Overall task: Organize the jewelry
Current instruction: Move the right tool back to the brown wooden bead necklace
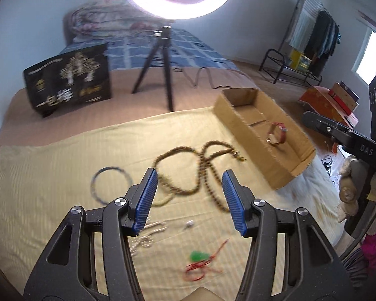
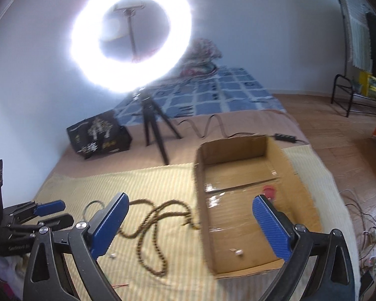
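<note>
On the far left of the bed, a black gift bag (image 1: 69, 79) is standing upright on the brown blanket (image 1: 62, 118), and beside it the black tripod (image 1: 160, 67) of a glowing ring light (image 2: 131, 40) is rising. Nearer, a yellow striped cloth (image 1: 50, 175) is carrying the loose jewelry. A thin dark bangle (image 1: 110, 184) is lying just left of the left gripper (image 1: 189, 200), whose blue-padded jaws are standing partly spread with nothing between the pads. Under that gripper a pale chain (image 1: 148, 235) is lying in a small heap, and close to it a tiny white bead (image 1: 189, 223) is sitting alone. Toward the camera, a green pendant (image 1: 197, 255) on a red cord (image 1: 200, 267) is lying tangled. A long brown beaded necklace (image 1: 188, 173) is looping across the middle of the cloth, its tail reaching toward the cardboard box (image 1: 285, 175). Inside that open box a red bracelet (image 1: 278, 135) is standing on edge, and the right wrist view is also showing a small pale piece (image 2: 238, 252) on the box floor. Above the box, the right gripper (image 2: 191, 225) is hanging with its jaws spread wide and empty.
</note>
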